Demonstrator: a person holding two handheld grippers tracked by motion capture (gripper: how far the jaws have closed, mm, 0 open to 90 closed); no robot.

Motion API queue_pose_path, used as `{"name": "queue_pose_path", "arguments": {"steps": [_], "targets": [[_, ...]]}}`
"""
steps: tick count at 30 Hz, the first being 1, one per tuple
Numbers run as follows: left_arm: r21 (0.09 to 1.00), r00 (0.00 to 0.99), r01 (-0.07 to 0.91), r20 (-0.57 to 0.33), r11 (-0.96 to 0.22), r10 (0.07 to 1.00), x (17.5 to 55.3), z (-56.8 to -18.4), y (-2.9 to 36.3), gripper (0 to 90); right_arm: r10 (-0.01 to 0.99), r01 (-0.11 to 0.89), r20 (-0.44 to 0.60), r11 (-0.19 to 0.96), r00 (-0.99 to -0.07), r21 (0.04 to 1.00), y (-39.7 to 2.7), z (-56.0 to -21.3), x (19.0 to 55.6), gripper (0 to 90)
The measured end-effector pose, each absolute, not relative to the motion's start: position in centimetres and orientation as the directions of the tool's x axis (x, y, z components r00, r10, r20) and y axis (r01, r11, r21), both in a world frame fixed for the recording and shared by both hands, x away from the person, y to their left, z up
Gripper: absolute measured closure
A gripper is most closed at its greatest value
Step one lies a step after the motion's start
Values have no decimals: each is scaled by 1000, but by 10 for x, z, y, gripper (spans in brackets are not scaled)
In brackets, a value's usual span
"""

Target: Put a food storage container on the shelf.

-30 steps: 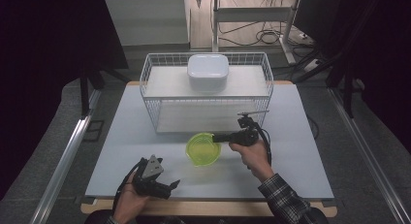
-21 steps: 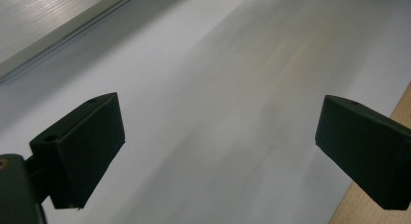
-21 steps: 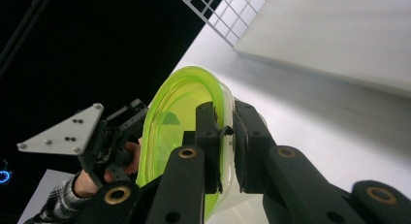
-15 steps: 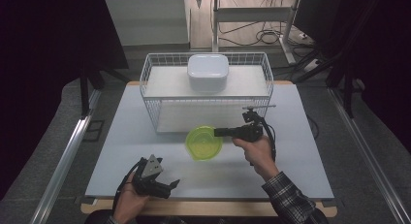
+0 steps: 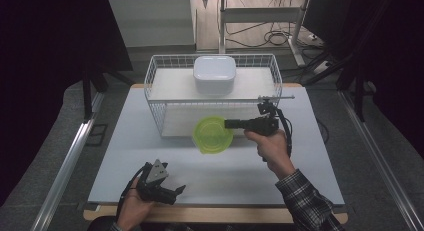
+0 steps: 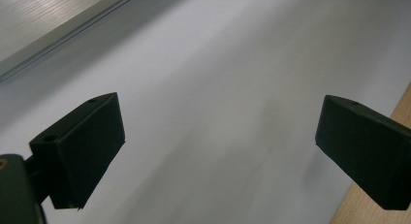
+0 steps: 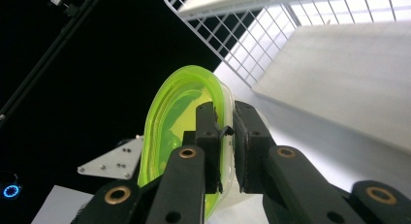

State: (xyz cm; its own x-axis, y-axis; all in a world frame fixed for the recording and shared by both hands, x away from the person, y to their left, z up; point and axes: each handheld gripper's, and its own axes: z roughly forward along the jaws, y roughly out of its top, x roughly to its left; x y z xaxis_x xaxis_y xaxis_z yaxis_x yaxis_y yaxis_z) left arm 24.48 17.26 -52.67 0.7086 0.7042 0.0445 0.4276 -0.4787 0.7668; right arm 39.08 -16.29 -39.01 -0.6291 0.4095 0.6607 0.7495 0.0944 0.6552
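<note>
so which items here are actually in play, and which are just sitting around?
In play: green bowl, pinched at its rim by the right gripper; probably the wire basket it's held at.
Idle: white container on the basket; left gripper, open over the table.

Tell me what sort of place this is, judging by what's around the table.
Probably a lab or recording rig, not a home: a bare white table framed by dark curtains, metal rails along the floor, loose cables behind, and a person working with handheld grippers, the right gripper clamping a green bowl.
</note>
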Motion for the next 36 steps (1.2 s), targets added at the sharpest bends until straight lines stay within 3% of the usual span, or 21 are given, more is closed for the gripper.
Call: {"name": "queue_pose_path", "arguments": {"steps": [20,36], "targets": [[767,711,430,38,-476,702,245,-527,172,33,382,711,657,0,-650,704,-169,-320,410,823],[775,707,442,8,-452,707,246,-527,174,27,438,680,642,-90,-629,727,-166,-270,439,823]]}}
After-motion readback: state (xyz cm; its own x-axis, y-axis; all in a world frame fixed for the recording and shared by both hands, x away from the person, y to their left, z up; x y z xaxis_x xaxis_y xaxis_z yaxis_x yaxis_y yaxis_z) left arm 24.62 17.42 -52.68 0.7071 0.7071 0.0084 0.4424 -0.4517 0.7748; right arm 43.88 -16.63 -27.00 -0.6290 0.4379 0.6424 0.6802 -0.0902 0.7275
